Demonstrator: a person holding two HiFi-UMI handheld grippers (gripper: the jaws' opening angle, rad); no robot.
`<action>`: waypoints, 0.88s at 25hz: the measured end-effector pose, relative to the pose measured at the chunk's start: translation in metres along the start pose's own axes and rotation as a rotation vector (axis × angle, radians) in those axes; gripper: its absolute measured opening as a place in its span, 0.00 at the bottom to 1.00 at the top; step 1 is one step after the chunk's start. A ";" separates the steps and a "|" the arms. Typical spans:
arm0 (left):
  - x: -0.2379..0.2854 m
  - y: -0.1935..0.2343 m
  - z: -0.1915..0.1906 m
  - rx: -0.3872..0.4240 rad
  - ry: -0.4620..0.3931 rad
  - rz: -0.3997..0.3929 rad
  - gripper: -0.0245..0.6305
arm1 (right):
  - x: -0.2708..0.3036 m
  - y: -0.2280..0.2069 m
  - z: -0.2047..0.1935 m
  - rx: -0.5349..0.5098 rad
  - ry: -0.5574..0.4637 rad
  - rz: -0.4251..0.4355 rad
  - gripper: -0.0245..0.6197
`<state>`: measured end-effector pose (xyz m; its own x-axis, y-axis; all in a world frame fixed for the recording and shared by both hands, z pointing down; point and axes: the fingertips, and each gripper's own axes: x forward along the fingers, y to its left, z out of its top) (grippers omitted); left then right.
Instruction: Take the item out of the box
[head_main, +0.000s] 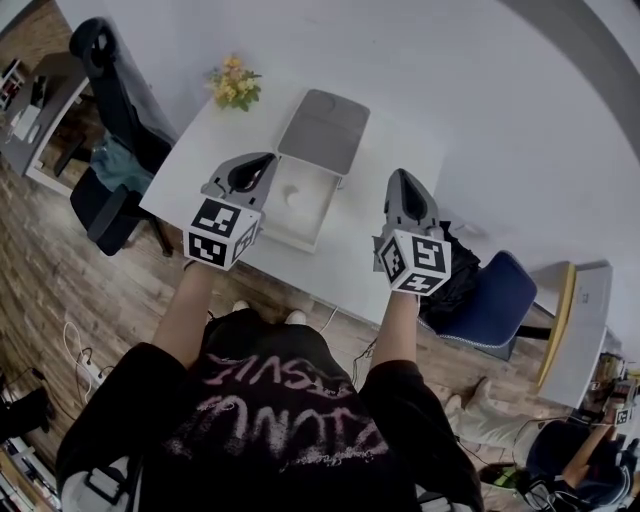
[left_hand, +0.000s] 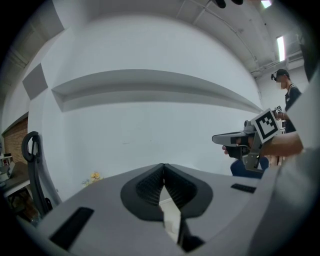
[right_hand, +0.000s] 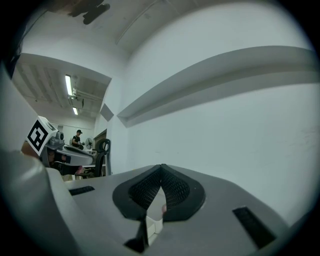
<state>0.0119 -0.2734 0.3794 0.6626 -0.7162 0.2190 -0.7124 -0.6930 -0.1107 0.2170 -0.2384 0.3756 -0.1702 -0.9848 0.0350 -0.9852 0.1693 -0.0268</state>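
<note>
Though open, smooth rectangular white box (head_main: 290, 240)

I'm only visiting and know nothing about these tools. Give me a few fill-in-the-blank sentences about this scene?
The box on the table has its lid swung ____.
The left gripper and the right gripper both hold their jaws ____.
The flowers at the table's corner are mainly ____.
The chair on the table's right is ____.
Missing words: open; shut; yellow; blue.
</note>
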 end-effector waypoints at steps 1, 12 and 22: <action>-0.002 0.001 0.000 -0.001 0.000 -0.002 0.04 | -0.001 0.002 0.000 -0.003 0.002 -0.002 0.05; 0.001 0.018 0.005 0.024 -0.022 -0.081 0.04 | 0.008 0.023 0.007 -0.021 -0.005 -0.058 0.05; 0.005 0.031 0.001 0.017 -0.015 -0.115 0.04 | 0.019 0.040 0.010 -0.039 -0.005 -0.082 0.05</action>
<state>-0.0065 -0.2988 0.3765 0.7435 -0.6326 0.2168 -0.6273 -0.7721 -0.1017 0.1746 -0.2512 0.3655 -0.0894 -0.9955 0.0310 -0.9959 0.0898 0.0145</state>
